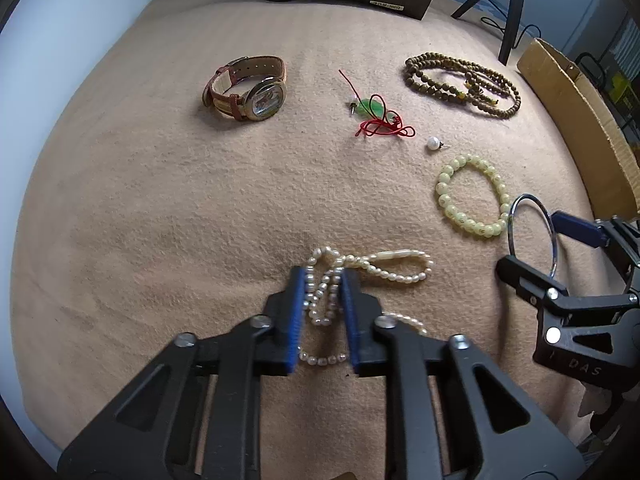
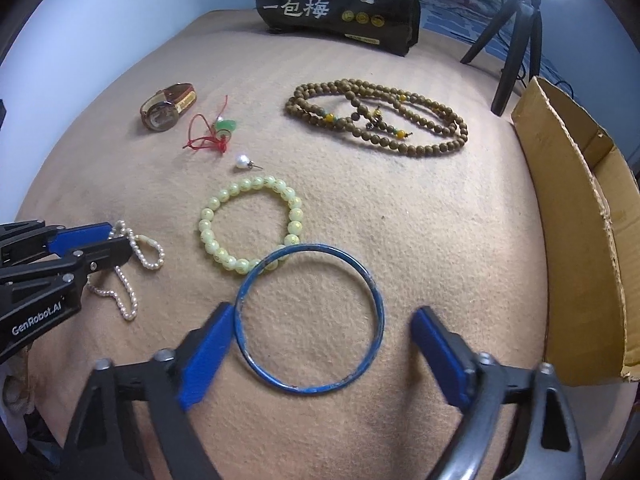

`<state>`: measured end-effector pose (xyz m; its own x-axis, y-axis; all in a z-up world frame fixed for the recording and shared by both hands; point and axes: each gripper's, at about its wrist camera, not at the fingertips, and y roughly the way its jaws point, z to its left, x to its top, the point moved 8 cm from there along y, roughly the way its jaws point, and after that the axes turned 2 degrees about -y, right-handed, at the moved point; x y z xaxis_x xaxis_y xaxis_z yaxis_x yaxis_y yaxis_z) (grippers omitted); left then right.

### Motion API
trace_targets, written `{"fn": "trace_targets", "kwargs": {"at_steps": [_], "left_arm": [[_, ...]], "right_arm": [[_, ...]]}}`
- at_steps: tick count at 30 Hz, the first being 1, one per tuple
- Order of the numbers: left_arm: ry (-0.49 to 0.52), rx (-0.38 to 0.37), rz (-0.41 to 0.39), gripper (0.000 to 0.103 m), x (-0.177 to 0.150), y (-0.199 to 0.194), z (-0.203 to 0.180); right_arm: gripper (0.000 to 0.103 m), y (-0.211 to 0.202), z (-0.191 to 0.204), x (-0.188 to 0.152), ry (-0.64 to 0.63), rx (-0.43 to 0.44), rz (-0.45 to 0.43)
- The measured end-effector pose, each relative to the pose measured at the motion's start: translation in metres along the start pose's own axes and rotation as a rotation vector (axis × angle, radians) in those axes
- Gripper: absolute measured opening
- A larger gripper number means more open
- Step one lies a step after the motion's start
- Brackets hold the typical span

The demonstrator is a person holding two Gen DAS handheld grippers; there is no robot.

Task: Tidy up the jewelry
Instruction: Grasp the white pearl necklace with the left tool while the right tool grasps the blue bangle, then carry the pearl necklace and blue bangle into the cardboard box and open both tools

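**Left tongs on pearls, right tongs spread around bangle**

Left gripper (image 1: 323,276) is narrowed around a bunched pearl strand (image 1: 320,296); blue pads (image 1: 296,312) sit on either side of the pearls, seemingly pinching them, with loops trailing onto the tan cloth (image 1: 160,208). Right gripper (image 2: 322,320) is wide open, pads flanking a blue bangle (image 2: 310,318); left pad touches or nearly touches its rim, right pad is apart. Bangle's far edge overlaps a pale green bead bracelet (image 2: 250,224). Loose pearl stud (image 2: 241,160) sits just beyond the bracelet. Farther back: red cord with green pendant (image 2: 218,134), watch (image 2: 166,112) at left, long brown bead necklace (image 2: 376,116) at right. Cardboard box (image 2: 576,216) stands at right edge, black bag (image 2: 340,4) at back, tripod (image 2: 516,40) beside it.
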<state>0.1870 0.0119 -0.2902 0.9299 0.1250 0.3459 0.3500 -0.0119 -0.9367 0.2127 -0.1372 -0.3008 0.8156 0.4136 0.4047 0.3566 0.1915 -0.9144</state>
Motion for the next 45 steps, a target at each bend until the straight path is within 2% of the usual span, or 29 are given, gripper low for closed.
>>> {"fn": "trace_targets", "kwargs": {"at_steps": [1, 5, 12, 19, 30, 37, 45], "left_arm": [[-0.004, -0.004, 0.001, 0.010, 0.000, 0.000, 0.001], [-0.019, -0.015, 0.000, 0.006, 0.001, -0.003, 0.003], [-0.040, -0.038, -0.014, 0.006, -0.006, -0.017, 0.013], [-0.062, -0.073, -0.053, 0.006, -0.005, -0.040, 0.020], [-0.064, -0.129, -0.140, 0.006, 0.011, -0.086, 0.010], [-0.014, -0.147, -0.204, 0.006, 0.022, -0.122, -0.007], [0.037, -0.201, -0.253, 0.006, 0.037, -0.151, -0.043]], "right_arm": [[0.073, -0.001, 0.001, 0.001, -0.003, 0.007, -0.003], [0.073, -0.004, 0.002, -0.002, -0.001, 0.027, -0.005], [0.073, -0.019, 0.006, -0.003, -0.004, 0.032, -0.031], [0.073, -0.042, 0.008, 0.000, -0.004, 0.021, -0.064], [0.073, -0.084, 0.002, -0.001, 0.011, 0.008, -0.125], [0.073, -0.111, -0.015, 0.000, 0.033, -0.015, -0.164], [0.073, -0.146, -0.063, -0.001, 0.097, -0.071, -0.211]]}}
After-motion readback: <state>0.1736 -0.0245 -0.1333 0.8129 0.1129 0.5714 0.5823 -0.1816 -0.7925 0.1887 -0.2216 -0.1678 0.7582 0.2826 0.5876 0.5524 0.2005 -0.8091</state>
